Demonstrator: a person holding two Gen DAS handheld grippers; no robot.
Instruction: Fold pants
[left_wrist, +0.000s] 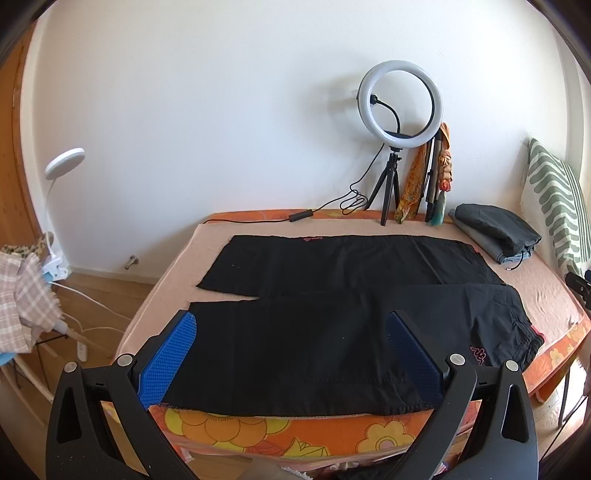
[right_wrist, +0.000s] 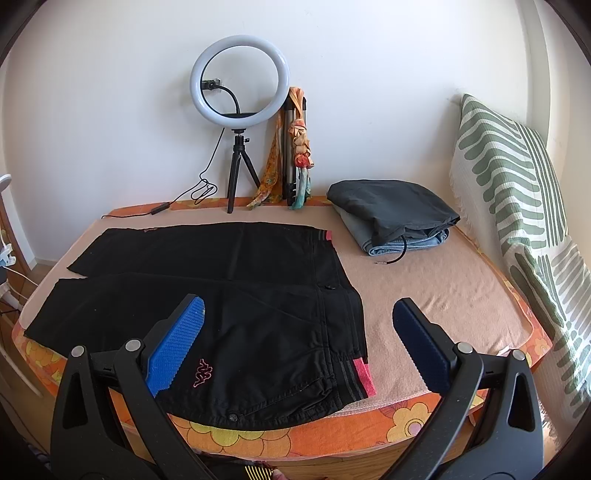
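In the left wrist view, the black pants (left_wrist: 343, 302) lie spread flat on the bed (left_wrist: 546, 295), both legs side by side and running leftward from the ring light (left_wrist: 400, 105) that stands at the far edge. The cuffs end to the left of the ring light; the waistband lies to its right, toward the stack of folded clothes (left_wrist: 495, 232). The left claw (left_wrist: 291, 332) hovers over the near leg with its jaws wide and nothing between them. Its blue pads (left_wrist: 173, 354) straddle the lower stretch of that leg without gripping it.

In the right wrist view, the same pants (right_wrist: 229, 295) reach from below the ring light (right_wrist: 240, 77) toward the near edge of the bed (right_wrist: 443, 295), with the pink-trimmed waistband (right_wrist: 360, 373) nearest the camera. The right claw (right_wrist: 299, 317) hangs open wide above the waist end, empty, one pad over the hip area by the pink logo (right_wrist: 202, 372) and the other over bare blanket. The folded clothes (right_wrist: 395, 214) sit to the right of the ring light, well apart from the pants.

The fold seems not yet begun; this looks like the approach to the first grasp. The next move likely calls for each claw to come down and pinch the near leg's outer edge, one by the cuff, one by the waistband, then carry it over the far leg so the seams line up.
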